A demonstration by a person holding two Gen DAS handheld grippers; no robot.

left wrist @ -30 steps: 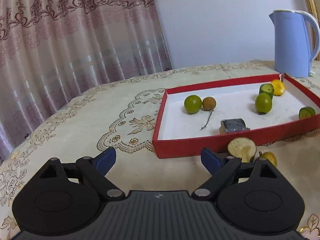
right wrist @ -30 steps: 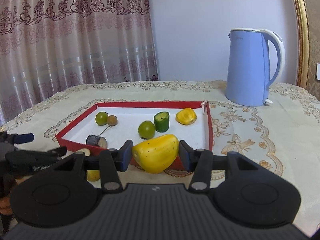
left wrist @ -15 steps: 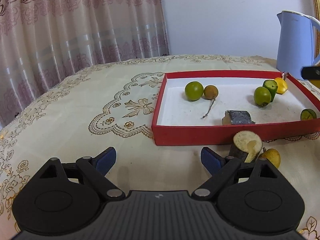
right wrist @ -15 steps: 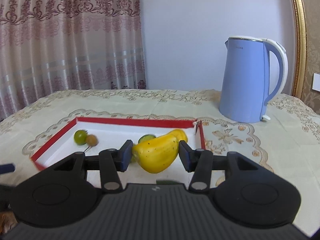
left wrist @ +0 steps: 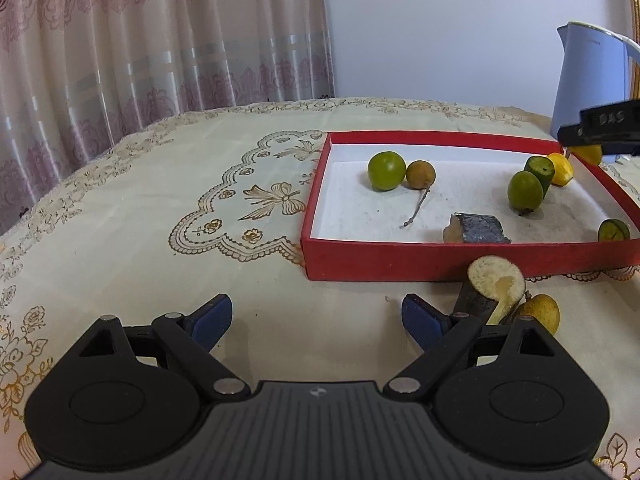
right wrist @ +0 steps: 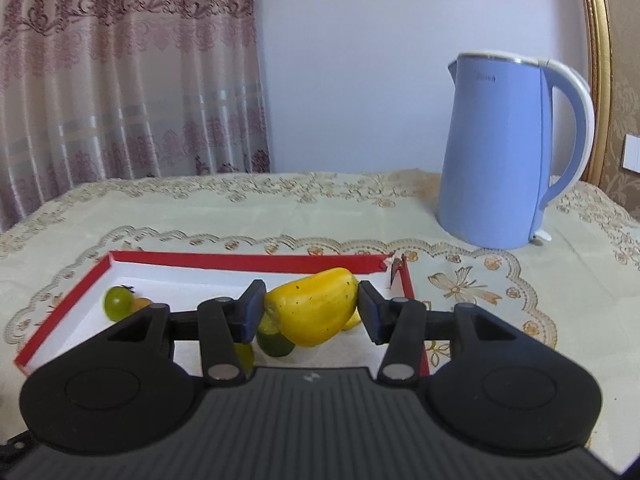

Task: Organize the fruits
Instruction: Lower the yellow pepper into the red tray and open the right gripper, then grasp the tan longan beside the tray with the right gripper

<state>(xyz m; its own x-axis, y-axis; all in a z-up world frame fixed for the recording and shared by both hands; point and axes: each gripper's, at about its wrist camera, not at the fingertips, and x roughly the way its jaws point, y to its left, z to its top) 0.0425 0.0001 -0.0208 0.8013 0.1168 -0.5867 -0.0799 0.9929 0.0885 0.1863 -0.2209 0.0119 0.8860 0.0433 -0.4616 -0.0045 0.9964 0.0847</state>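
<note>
My right gripper point(right wrist: 311, 310) is shut on a large yellow fruit point(right wrist: 314, 310) and holds it over the right end of the red tray point(right wrist: 240, 261). Its black finger shows in the left wrist view at the tray's far right corner. The red tray point(left wrist: 460, 270) holds a green round fruit point(left wrist: 386, 171), a brown fruit point(left wrist: 420, 174) with a stem, another green fruit point(left wrist: 525, 192), cut green pieces, a yellow piece point(left wrist: 562, 168) and a dark-skinned slice point(left wrist: 478, 229). My left gripper point(left wrist: 316, 318) stands open above the tablecloth in front of the tray. A cut pale slice point(left wrist: 496, 282) and a small yellow fruit point(left wrist: 540, 312) lie just right of its right finger.
A blue electric kettle point(right wrist: 504, 152) stands on the table behind the tray's right end. A cream embroidered tablecloth point(left wrist: 160, 208) covers the table. Pink patterned curtains point(left wrist: 140, 40) hang behind on the left, and a gold frame edges the right wall.
My right gripper has carried the yellow fruit forward from the tray's near side to above its right end. The left gripper has rolled level and stayed in place, still open.
</note>
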